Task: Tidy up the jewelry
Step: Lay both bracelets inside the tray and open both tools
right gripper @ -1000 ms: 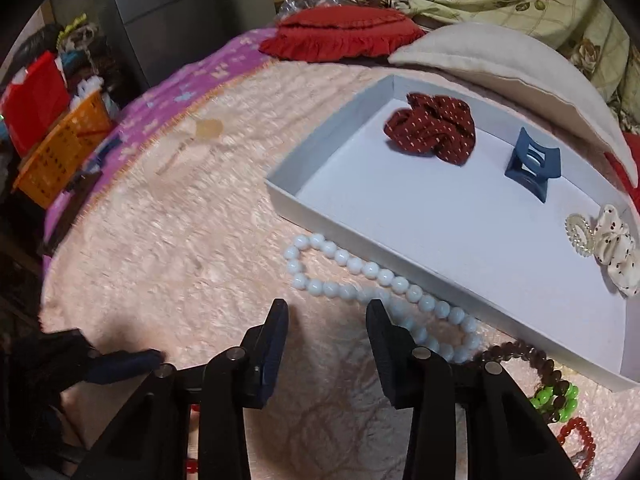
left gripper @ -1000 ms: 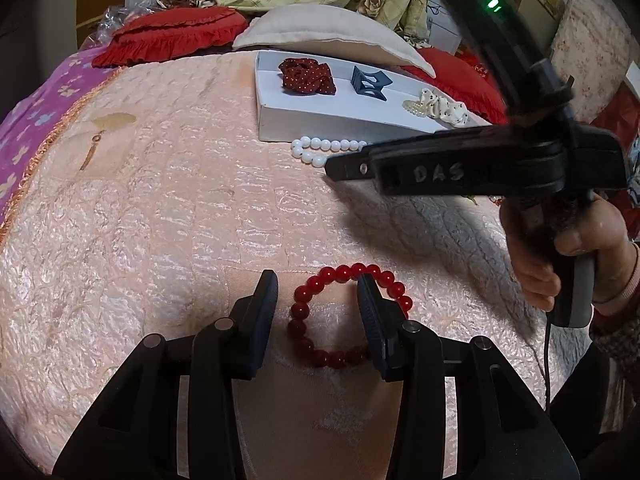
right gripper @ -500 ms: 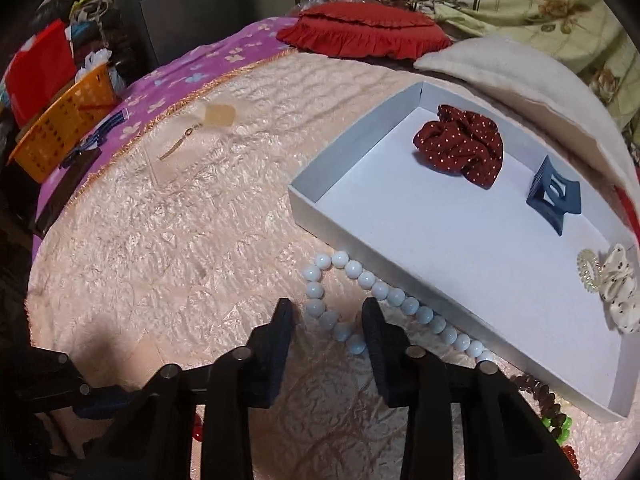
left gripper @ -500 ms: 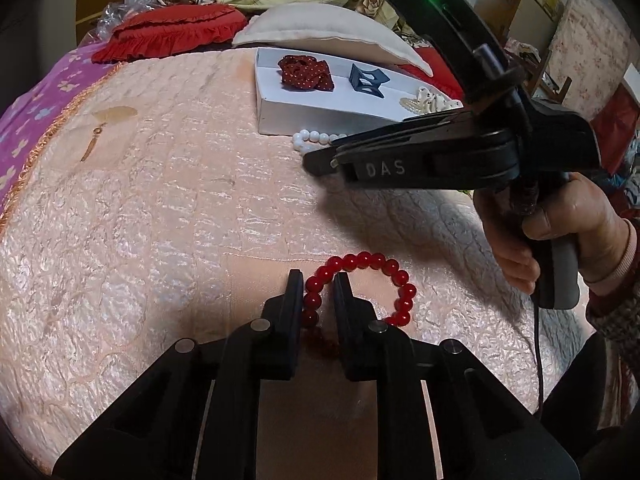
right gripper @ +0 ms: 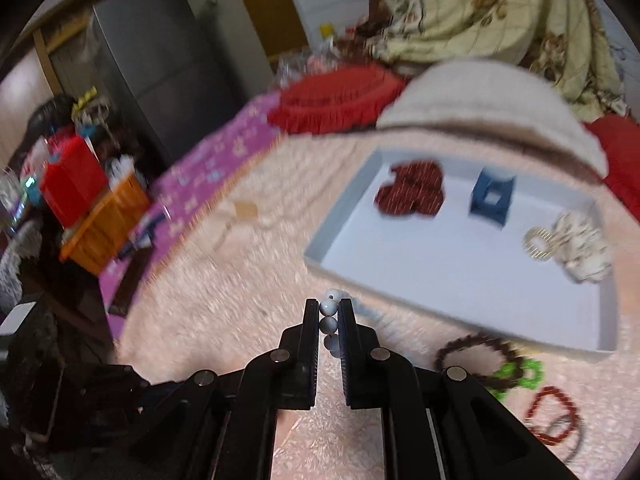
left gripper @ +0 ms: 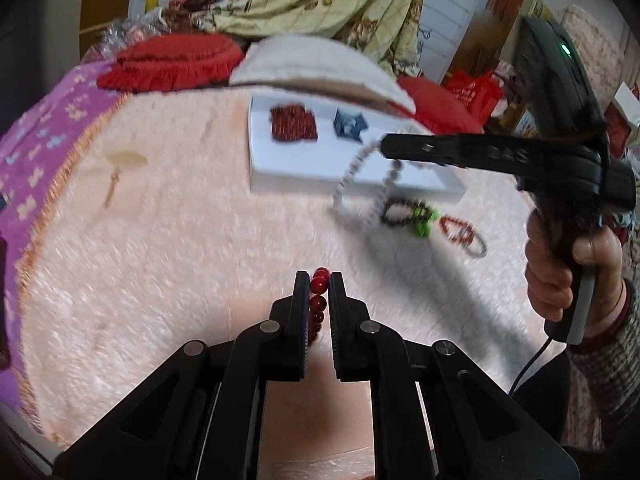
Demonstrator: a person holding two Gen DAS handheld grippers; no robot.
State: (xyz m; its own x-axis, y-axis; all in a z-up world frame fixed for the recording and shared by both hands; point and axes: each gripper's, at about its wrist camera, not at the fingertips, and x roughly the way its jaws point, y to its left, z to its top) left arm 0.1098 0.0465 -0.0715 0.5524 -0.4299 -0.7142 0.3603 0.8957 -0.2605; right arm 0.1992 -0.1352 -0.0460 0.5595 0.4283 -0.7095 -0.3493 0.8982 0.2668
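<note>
Red beads (left gripper: 319,292) pinched in left jaws, white beads (right gripper: 329,316) in right, both lifted for tray (right gripper: 460,280).

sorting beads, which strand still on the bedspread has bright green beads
The dark brown bracelet lying just in front of the white tray: its green beads set it apart from the all-red one beside it.

Warm indoor light, heavy motion blur, dark fisheye corners (both views)
</note>
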